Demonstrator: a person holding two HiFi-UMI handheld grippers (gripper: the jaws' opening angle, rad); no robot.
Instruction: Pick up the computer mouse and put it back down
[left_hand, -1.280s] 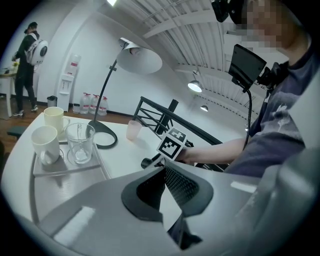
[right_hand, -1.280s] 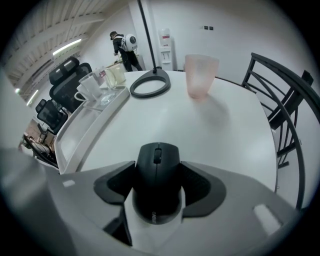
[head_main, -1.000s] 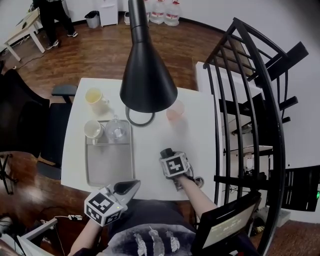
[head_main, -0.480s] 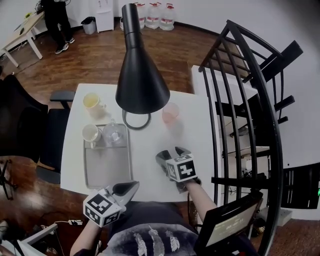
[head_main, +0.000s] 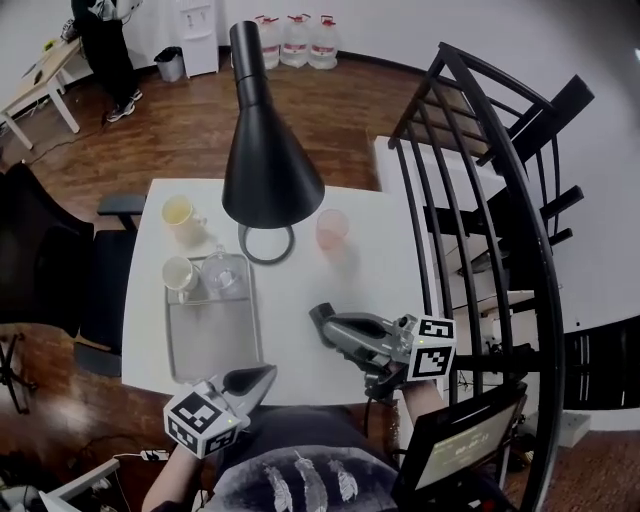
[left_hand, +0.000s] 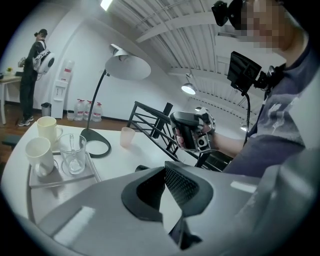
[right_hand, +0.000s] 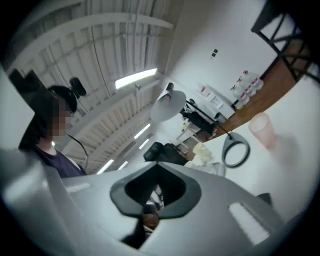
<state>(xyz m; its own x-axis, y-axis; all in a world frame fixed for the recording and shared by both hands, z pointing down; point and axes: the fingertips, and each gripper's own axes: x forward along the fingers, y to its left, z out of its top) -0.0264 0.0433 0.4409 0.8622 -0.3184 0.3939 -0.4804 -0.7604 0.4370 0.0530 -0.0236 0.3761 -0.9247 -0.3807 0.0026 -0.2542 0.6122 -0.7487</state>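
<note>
Both the right gripper (head_main: 321, 318), held over the white counter's (head_main: 300, 300) front right corner, and the left gripper (head_main: 266, 373) have closed, empty fingers; the right ones just shut. No view shows the computer mouse, so a blind reach could miss it.

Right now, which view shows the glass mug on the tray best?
The left gripper view: the glass mug stands near and sharp, side-on, on the tray. The head view shows it small from above; the right gripper view shows only a distant blur.
</note>
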